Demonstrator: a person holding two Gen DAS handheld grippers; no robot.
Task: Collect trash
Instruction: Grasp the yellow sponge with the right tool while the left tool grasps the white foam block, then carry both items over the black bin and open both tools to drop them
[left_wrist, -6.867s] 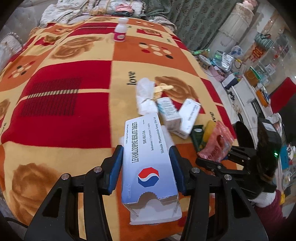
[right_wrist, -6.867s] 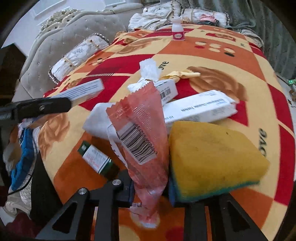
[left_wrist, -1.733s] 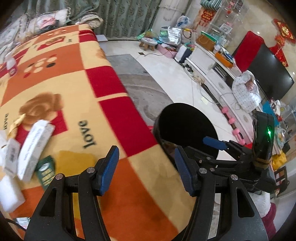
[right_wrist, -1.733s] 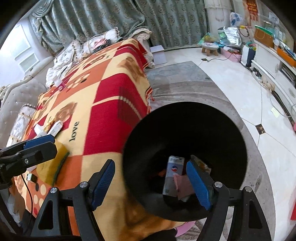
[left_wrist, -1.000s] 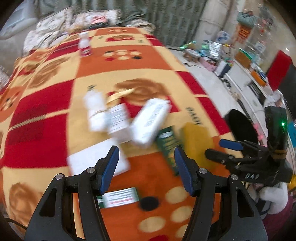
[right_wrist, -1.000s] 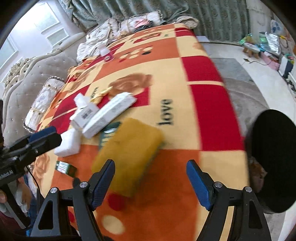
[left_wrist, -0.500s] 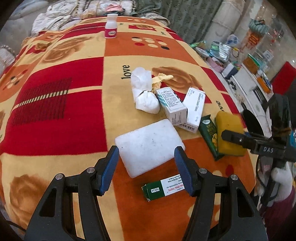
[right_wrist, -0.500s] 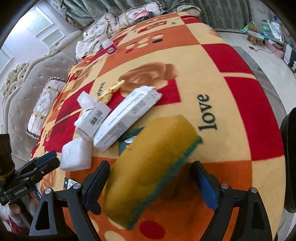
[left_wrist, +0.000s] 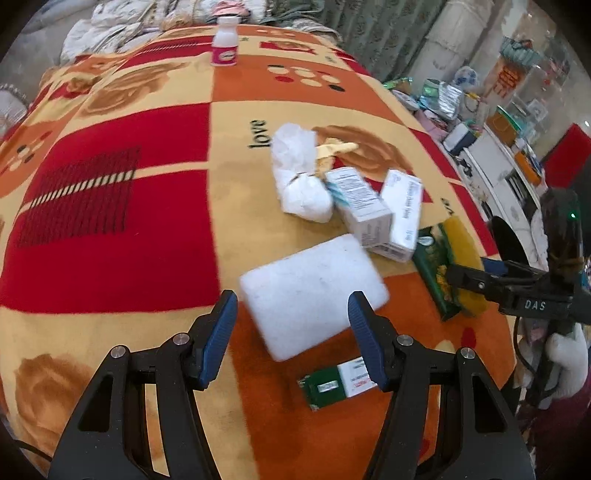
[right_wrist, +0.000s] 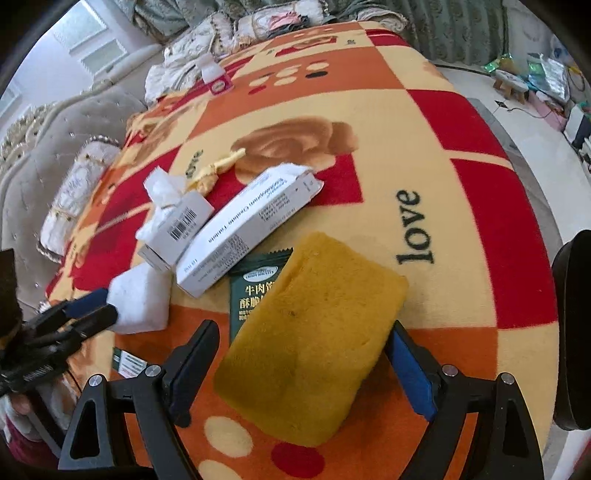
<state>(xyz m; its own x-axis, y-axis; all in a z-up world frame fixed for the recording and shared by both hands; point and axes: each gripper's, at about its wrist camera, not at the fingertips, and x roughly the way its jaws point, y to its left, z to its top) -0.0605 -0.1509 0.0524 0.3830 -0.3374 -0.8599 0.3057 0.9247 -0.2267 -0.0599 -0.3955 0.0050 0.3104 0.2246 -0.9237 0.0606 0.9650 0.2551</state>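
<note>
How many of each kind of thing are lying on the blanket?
Sponges: 2, white and yellow
White boxes: 2, short and long
Green packets: 2, big and small
Tissue wads: 1
Yellow scraps: 1
Bottles: 1
Total: 9

Right hand-held gripper (right_wrist: 299, 369) opened wider, now straddling yellow sponge (right_wrist: 314, 339).

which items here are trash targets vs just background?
Trash to collect: yellow sponge between the open right tool, white foam block ahead of the open left tool, white cartons, green wrapper, crumpled tissue, black bin.

Probably background: pink-labelled bottle, blanket, cushions.
</note>
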